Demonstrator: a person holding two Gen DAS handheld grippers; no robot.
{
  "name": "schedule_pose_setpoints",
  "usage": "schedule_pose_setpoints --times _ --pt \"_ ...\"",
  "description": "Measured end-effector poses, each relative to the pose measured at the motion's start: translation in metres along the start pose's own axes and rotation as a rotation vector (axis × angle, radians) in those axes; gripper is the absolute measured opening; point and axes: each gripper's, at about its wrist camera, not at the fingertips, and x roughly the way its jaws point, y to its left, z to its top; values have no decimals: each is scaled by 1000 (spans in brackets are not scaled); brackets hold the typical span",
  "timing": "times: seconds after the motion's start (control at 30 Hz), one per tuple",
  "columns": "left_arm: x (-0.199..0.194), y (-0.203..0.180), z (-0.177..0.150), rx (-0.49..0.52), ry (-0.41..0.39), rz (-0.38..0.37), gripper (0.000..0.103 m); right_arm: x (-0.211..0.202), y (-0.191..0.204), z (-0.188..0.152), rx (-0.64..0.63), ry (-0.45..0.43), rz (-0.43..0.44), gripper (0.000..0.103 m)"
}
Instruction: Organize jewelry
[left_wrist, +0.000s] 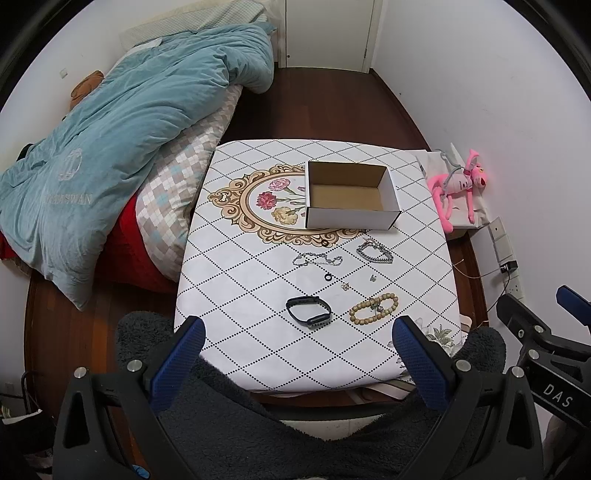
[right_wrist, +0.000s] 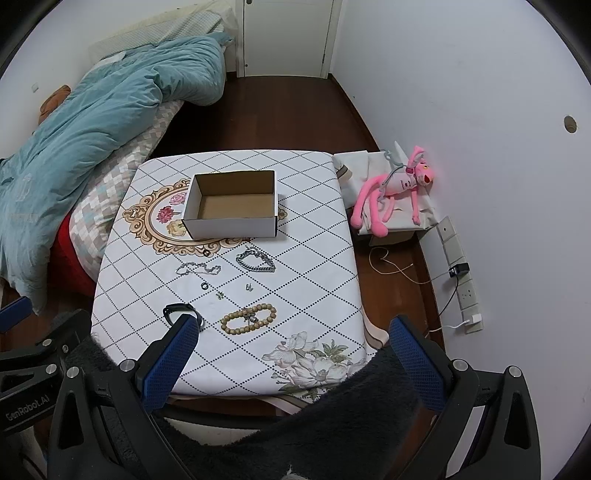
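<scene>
An open white cardboard box (left_wrist: 351, 212) (right_wrist: 232, 225) stands empty on the patterned table (left_wrist: 240, 295) (right_wrist: 314, 266). In front of it lie a black wristband (left_wrist: 308, 312) (right_wrist: 177, 309), a wooden bead bracelet (left_wrist: 373, 308) (right_wrist: 248, 318), a silver chain bracelet (left_wrist: 373, 252) (right_wrist: 255, 260), a thin silver chain (left_wrist: 317, 259) (right_wrist: 197, 268), two small rings (left_wrist: 327, 276) (right_wrist: 205, 286) and small earrings (left_wrist: 373, 277) (right_wrist: 249, 286). My left gripper (left_wrist: 297, 328) is open and empty above the table's near edge. My right gripper (right_wrist: 293, 326) is open and empty, to the right of the left one.
A bed with a blue quilt (left_wrist: 110, 147) (right_wrist: 74, 140) adjoins the table's left side. A pink plush toy (left_wrist: 458, 184) (right_wrist: 395, 192) lies on a box by the right wall, with power strips and cables (right_wrist: 458, 269). A dark fleece cloth (left_wrist: 258, 424) (right_wrist: 332, 424) lies below the grippers.
</scene>
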Motion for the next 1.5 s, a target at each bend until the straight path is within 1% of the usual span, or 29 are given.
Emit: schedule_pose_setpoints --times 0.23,1.3,1.4,1.5 --pt "-1 -4 1 1 -2 0 103 -1 -2 2 3 -1 -1 103" --pt "-4 0 2 -1 -18 -9 103 -5 -4 2 5 -4 -8 103" --pt "1 0 5 -2 -29 8 103 -5 -4 2 20 -11 -8 103" --pt "17 7 10 -21 -42 26 103 10 -8 6 42 0 1 103"
